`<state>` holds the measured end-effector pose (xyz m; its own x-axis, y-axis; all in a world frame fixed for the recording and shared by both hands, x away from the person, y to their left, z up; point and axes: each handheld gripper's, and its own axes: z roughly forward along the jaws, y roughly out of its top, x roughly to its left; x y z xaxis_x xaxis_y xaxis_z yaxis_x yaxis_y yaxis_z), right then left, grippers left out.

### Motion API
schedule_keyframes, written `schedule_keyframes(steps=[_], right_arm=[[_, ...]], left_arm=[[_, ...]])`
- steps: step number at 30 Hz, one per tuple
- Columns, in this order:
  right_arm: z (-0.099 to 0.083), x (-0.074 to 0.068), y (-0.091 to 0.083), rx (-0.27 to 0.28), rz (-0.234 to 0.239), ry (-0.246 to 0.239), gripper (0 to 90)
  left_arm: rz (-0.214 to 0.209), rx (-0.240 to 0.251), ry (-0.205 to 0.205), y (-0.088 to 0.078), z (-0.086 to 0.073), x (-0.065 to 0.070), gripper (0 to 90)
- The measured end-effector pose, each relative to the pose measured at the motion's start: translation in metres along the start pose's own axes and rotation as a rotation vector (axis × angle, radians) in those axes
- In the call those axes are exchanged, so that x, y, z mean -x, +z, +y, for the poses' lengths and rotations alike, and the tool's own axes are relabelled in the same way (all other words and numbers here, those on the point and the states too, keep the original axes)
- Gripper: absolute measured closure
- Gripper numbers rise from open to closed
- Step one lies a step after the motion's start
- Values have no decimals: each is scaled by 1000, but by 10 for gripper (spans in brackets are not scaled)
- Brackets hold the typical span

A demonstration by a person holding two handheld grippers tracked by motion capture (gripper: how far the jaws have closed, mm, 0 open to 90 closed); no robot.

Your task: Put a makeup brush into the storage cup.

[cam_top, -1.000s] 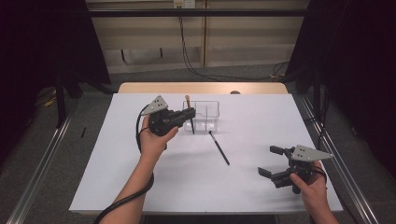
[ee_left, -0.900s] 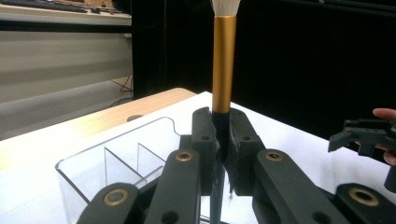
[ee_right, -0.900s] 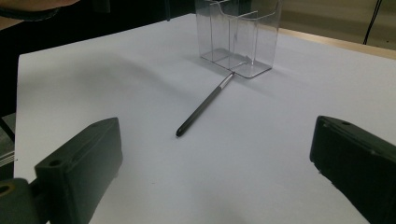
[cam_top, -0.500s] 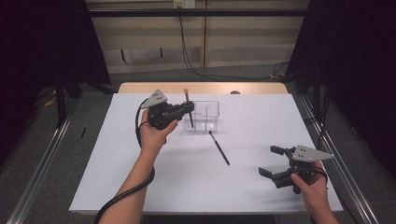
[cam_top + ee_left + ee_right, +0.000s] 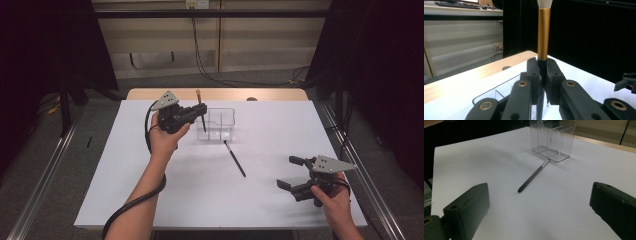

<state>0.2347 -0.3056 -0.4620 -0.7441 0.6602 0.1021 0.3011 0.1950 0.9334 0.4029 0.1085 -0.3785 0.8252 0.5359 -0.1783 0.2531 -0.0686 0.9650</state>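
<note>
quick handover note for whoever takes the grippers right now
Left gripper: shut on the gold-ferruled brush, held upright above the clear organizer.
Right gripper: open, holding nothing, near the table's right front edge.
Thin black brush: lying flat on the white table, one tip beside the organizer.
Done: first brush picked up.
Left, it seems: lower that brush into a compartment, then fetch the black one.

Left gripper [image 5: 199, 113] grips brush [image 5: 201, 111] upright (over clear organizer [image 5: 220, 125]).

Gold-ferruled brush [image 5: 543, 37] upright, clamped
</note>
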Motion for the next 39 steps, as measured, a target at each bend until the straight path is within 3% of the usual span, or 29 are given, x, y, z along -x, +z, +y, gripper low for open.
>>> schedule_keyframes(steps=[39], right_arm=[[-4, 3, -2, 1, 0, 5, 32]], left_arm=[[46, 8, 39, 26, 22, -18, 834]])
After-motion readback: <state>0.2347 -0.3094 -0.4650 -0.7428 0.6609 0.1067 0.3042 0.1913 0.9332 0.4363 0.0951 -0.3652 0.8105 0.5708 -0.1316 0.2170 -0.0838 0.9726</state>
